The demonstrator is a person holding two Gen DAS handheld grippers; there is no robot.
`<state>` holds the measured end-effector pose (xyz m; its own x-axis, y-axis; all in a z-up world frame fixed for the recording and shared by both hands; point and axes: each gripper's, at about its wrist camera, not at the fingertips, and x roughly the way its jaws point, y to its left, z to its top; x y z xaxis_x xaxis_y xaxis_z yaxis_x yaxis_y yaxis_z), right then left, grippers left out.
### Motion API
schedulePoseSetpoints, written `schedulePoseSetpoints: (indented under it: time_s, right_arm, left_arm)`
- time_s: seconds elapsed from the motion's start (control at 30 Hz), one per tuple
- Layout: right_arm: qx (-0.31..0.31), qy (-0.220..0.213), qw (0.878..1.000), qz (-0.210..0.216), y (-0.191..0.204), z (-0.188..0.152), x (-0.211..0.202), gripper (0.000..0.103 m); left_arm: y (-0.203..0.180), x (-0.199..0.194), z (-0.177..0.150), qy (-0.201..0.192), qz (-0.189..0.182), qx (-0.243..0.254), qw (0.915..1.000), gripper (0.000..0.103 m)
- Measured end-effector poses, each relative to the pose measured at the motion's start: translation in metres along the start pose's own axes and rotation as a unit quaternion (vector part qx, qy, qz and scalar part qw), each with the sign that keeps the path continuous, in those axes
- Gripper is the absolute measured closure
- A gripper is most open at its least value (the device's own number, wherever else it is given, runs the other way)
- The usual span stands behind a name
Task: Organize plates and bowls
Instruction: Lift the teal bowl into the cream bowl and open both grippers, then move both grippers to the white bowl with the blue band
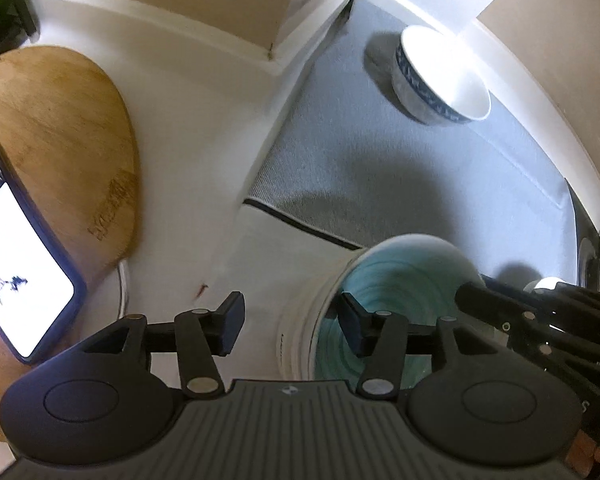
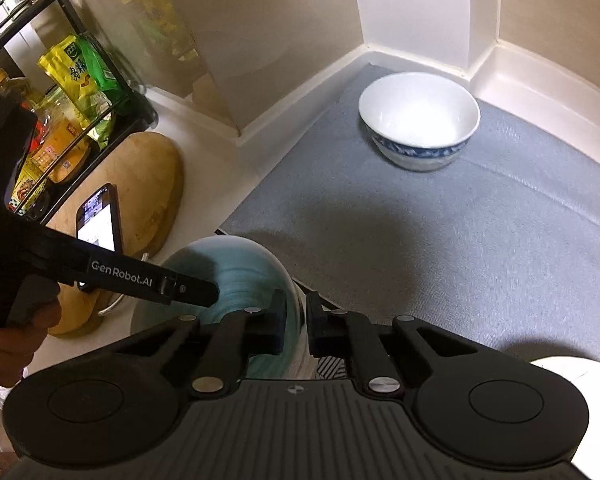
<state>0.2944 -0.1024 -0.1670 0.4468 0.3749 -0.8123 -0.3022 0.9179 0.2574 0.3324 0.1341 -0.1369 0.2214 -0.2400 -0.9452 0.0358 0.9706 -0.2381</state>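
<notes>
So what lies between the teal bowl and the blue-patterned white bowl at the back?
Only bare grey mat separates the teal bowl from the white bowl; nothing stands on that stretch. The right wrist view shows it best.

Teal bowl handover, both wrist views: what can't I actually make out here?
- Teal bowl: its base is hidden in both views by the gripper bodies; motion blur smears its rim.
- Right gripper, shut on the bowl's wall: pad contact is partly covered by the fingers.
- Left gripper, open: the bowl's side stands between its fingers; contact unclear.
- White object: cut off by the right wrist view's edge.
- Phone screen: overexposed, unreadable.
</notes>
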Motion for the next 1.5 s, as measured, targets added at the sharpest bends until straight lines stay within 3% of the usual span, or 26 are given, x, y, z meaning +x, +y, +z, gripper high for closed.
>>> schedulePoseSetpoints:
  time_s: [0.2, 0.27, 0.37, 0.43, 0.5, 0.63, 0.93, 1.5]
  right_arm:
    - [0.013, 0.017, 1.0, 0.001, -0.005, -0.004, 0.008, 0.091]
    - [0.016, 0.019, 1.0, 0.004, -0.005, -0.004, 0.008, 0.09]
    - [0.024, 0.015, 1.0, 0.012, -0.008, -0.003, 0.005, 0.087]
    - [0.03, 0.013, 0.999, 0.012, -0.009, -0.001, 0.002, 0.066]
    - [0.037, 0.009, 0.999, 0.011, -0.011, 0.0, -0.001, 0.054]
    - [0.052, 0.003, 0.999, 0.011, -0.016, 0.004, -0.008, 0.044]
    - [0.091, -0.005, 0.996, 0.004, -0.032, 0.003, -0.014, 0.033]
    - [0.12, -0.001, 0.993, -0.001, -0.047, -0.002, -0.016, 0.027]
  left_arm:
    - [-0.001, -0.004, -0.001, 0.0, 0.014, 0.005, 0.9999, 0.04]
    - [-0.002, -0.008, -0.002, -0.005, 0.016, 0.009, 0.9998, 0.027]
    - [-0.011, -0.016, -0.003, -0.027, 0.025, 0.028, 0.999, 0.018]
    - [-0.02, -0.021, -0.002, -0.04, 0.03, 0.045, 0.9977, 0.018]
    - [-0.029, -0.026, -0.001, -0.053, 0.035, 0.058, 0.9963, 0.016]
    - [-0.04, -0.034, 0.0, -0.082, 0.063, 0.074, 0.9918, 0.007]
    - [-0.055, -0.032, 0.008, -0.09, 0.075, 0.085, 0.9895, 0.007]
    - [-0.072, -0.024, 0.01, -0.082, 0.08, 0.1, 0.9884, 0.007]
